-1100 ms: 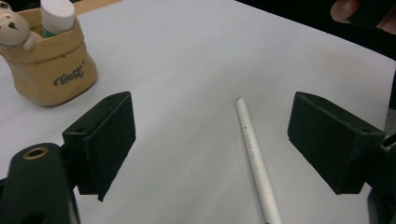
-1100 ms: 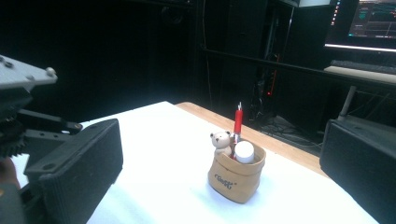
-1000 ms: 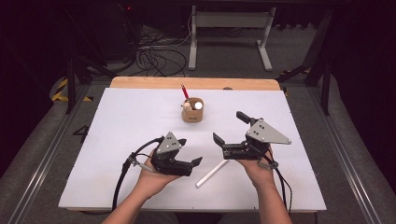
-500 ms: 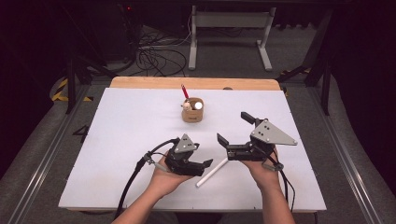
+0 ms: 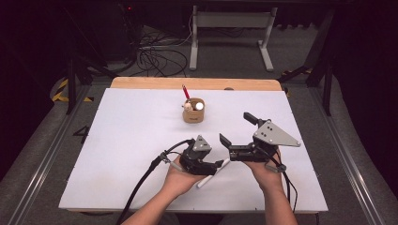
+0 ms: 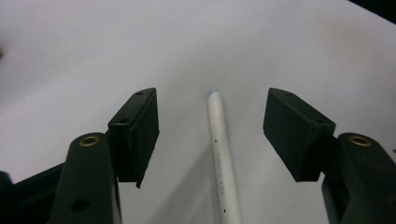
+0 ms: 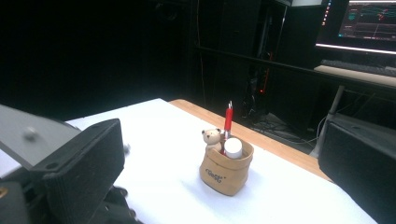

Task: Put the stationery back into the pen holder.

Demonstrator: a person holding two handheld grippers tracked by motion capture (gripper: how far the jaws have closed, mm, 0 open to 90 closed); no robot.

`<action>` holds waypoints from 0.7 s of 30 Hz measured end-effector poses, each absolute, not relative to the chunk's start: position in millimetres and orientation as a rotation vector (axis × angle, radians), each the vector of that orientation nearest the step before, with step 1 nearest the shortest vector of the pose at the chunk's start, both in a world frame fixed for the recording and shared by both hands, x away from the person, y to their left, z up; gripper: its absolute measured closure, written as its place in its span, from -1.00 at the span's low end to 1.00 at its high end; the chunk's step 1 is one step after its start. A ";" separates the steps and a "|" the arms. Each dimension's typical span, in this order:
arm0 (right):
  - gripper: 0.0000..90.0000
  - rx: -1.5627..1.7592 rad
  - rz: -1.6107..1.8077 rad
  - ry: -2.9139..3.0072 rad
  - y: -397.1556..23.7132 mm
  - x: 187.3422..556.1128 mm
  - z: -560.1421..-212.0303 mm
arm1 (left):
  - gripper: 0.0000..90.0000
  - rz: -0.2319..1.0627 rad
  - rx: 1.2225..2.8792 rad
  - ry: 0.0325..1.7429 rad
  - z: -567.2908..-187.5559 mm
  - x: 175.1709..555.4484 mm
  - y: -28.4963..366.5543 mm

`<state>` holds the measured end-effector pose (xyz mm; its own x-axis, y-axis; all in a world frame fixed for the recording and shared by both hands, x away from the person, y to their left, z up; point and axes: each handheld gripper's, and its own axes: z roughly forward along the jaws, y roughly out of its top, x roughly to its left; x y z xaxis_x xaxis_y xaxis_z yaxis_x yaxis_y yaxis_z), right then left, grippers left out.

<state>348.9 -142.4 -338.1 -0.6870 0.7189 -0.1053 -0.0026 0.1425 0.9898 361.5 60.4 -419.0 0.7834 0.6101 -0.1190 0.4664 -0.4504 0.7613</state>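
High view: my left gripper [image 5: 217,165] sits low on the white table [image 5: 117,140] with its tips over the white pen [image 5: 213,173], which lies flat and slanted near the front edge; my right gripper [image 5: 234,136] is held just beside it, jaws parted and gripping nothing, pointing toward the tan holder [image 5: 193,111] near the far edge. Left gripper view, which alone resolves the pen's relation to my jaws: the white pen [image 6: 223,154] runs lengthwise between my two black pads [image 6: 135,133], clear table on either side of it, so my left gripper [image 6: 212,135] is spread wide and not yet touching it; faint printed lettering runs along the barrel. Right gripper view, which alone resolves the holder's contents: the tan holder [image 7: 226,169] carries a small bear figure [image 7: 212,137], an upright red pen [image 7: 228,120] and a white cylinder [image 7: 233,148]. Compared with half a second earlier, my left hand has moved rightward and nearer the front edge, closing on the pen, which has kept its place
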 end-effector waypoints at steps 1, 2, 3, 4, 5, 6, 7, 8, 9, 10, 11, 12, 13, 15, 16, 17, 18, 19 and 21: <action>-0.98 0.686 1.597 1.841 -142.7 348.8 -338.0 | -0.14 0.211 2.132 0.799 -420.1 362.4 58.1; -0.98 0.686 1.597 1.841 -143.2 348.7 -338.0 | -0.12 0.209 2.137 0.801 -421.1 363.1 55.9; -0.98 0.688 1.597 1.841 -143.6 348.7 -337.8 | -0.10 0.208 2.144 0.803 -422.2 363.8 53.6; -0.98 0.692 1.597 1.840 -144.1 348.3 -337.4 | -0.09 0.207 2.160 0.801 -422.9 364.7 52.2; -0.98 0.693 1.598 1.837 -144.6 348.2 -337.1 | -0.08 0.201 2.160 0.807 -424.0 365.2 50.1; -0.98 0.699 1.599 1.832 -144.9 348.0 -336.5 | -0.06 0.197 2.163 0.813 -424.6 365.4 48.4; -0.98 0.699 1.599 1.831 -145.3 347.6 -336.0 | -0.05 0.197 2.166 0.810 -425.1 365.8 46.9; -0.98 0.695 1.596 1.831 -145.8 347.3 -335.6 | -0.03 0.199 2.169 0.811 -425.5 366.2 45.5; -0.98 0.690 1.593 1.830 -146.0 347.2 -335.1 | -0.01 0.200 2.169 0.814 -426.1 366.7 43.8; -0.98 0.694 1.590 1.830 -146.1 346.7 -334.7 | 0.01 0.202 2.169 0.822 -426.3 366.7 42.3; -0.98 0.694 1.589 1.829 -146.4 346.4 -334.5 | 0.03 0.203 2.170 0.821 -426.6 367.1 41.1; -0.98 0.691 1.586 1.830 -147.2 346.3 -334.2 | 0.04 0.208 2.168 0.826 -426.9 367.0 39.7; -0.98 0.700 1.590 1.824 -147.3 346.1 -333.9 | 0.06 0.213 2.174 0.822 -427.1 367.5 38.7; -0.98 0.698 1.589 1.825 -148.4 346.2 -333.7 | 0.09 0.215 2.181 0.828 -427.7 367.9 36.4; -0.98 0.700 1.589 1.824 -148.7 346.2 -333.7 | 0.09 0.215 2.179 0.837 -428.5 368.2 34.9; -0.98 0.700 1.590 1.825 -148.9 346.4 -333.6 | 0.09 0.218 2.183 0.840 -429.5 368.6 33.3; -0.98 0.700 1.589 1.825 -149.0 346.3 -333.6 | 0.10 0.216 2.195 0.839 -430.4 369.5 32.1; -0.98 0.701 1.586 1.827 -149.1 346.3 -333.5 | 0.12 0.221 2.200 0.844 -431.8 370.4 30.4; -0.98 0.706 1.588 1.824 -149.0 346.1 -333.3 | 0.14 0.227 2.214 0.850 -434.3 371.9 27.9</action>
<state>346.1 -149.0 -333.3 -0.6705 0.7349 -0.1015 0.0005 0.1373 0.9905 371.9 27.9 -434.3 0.7647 0.6376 -0.0931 0.5067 -0.5058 0.6981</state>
